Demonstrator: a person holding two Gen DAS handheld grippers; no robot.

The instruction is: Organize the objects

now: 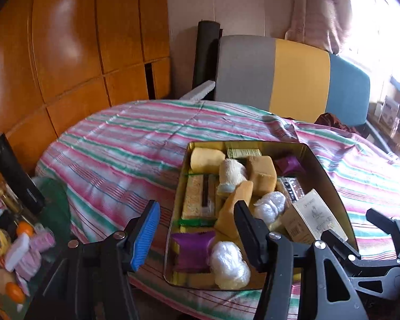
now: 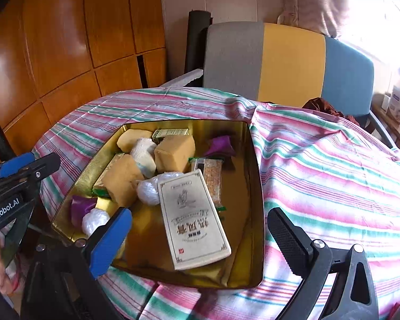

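A gold tin tray (image 2: 256, 202) sits on the striped cloth and holds several things: a white printed box (image 2: 192, 218), tan blocks (image 2: 174, 152), purple packets (image 2: 221, 146), white plastic bundles (image 2: 149, 189) and a rolled bandage (image 2: 144, 149). The tray also shows in the left wrist view (image 1: 330, 184). My left gripper (image 1: 197, 229) is open and empty over the tray's near left edge. My right gripper (image 2: 197, 240) is open and empty just above the white box, and it shows at the right of the left wrist view (image 1: 370, 226).
The table (image 2: 333, 176) has a pink, green and white striped cloth. A grey, yellow and blue chair (image 2: 288, 61) stands behind it. Wooden cabinets (image 2: 66, 40) fill the left. A cluttered low surface (image 1: 16, 240) with oranges and small items lies at the left.
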